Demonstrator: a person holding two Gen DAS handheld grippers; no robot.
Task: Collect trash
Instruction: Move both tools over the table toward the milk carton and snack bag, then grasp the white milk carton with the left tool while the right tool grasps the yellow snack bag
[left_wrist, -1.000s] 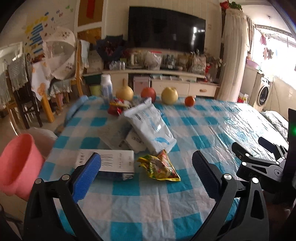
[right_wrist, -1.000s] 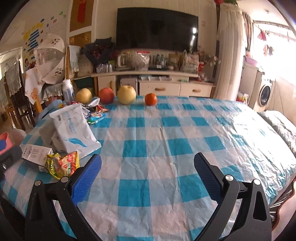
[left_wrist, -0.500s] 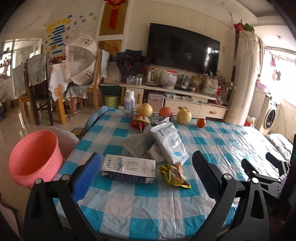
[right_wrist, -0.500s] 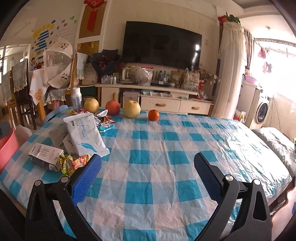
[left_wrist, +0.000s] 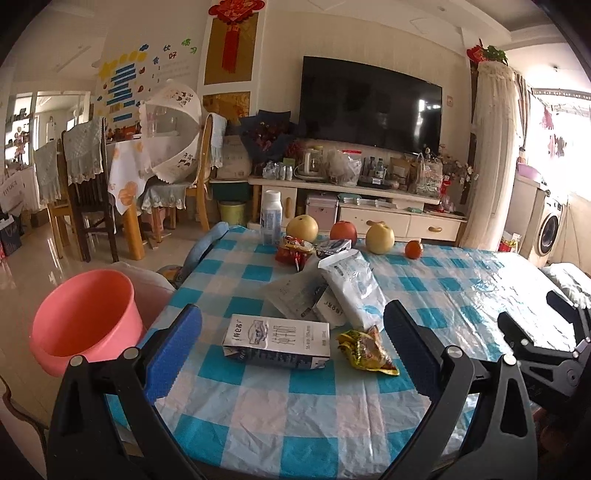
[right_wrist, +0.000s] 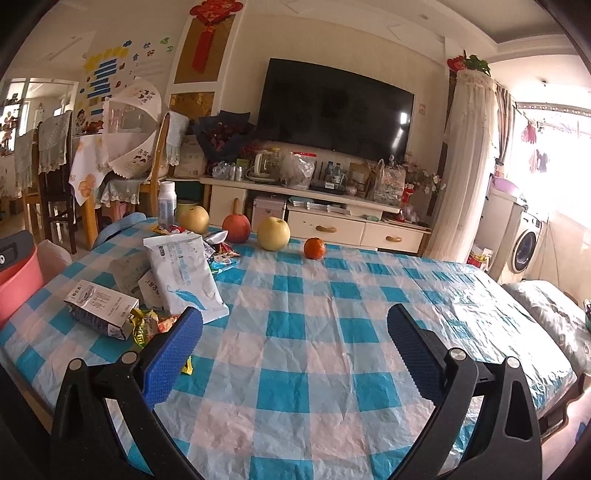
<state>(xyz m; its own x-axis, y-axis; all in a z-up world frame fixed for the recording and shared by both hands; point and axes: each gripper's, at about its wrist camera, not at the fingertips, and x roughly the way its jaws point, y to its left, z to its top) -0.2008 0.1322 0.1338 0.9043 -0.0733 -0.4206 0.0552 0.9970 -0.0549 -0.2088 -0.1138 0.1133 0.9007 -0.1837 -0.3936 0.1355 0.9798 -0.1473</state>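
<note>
Both tools, spread wide and empty, have backed away from carton (left_wrist: 276, 342), wrapper (left_wrist: 365, 350).

Left tool (left_wrist: 291, 350) and right tool (right_wrist: 293, 350) both gape wide, holding nothing.

On the wall poster (left_wrist: 147, 70) I can read the characters 食 and 好. Print on the carton (left_wrist: 276, 338) and the wipes pack (left_wrist: 354, 284) is too blurred for me to read.
</note>
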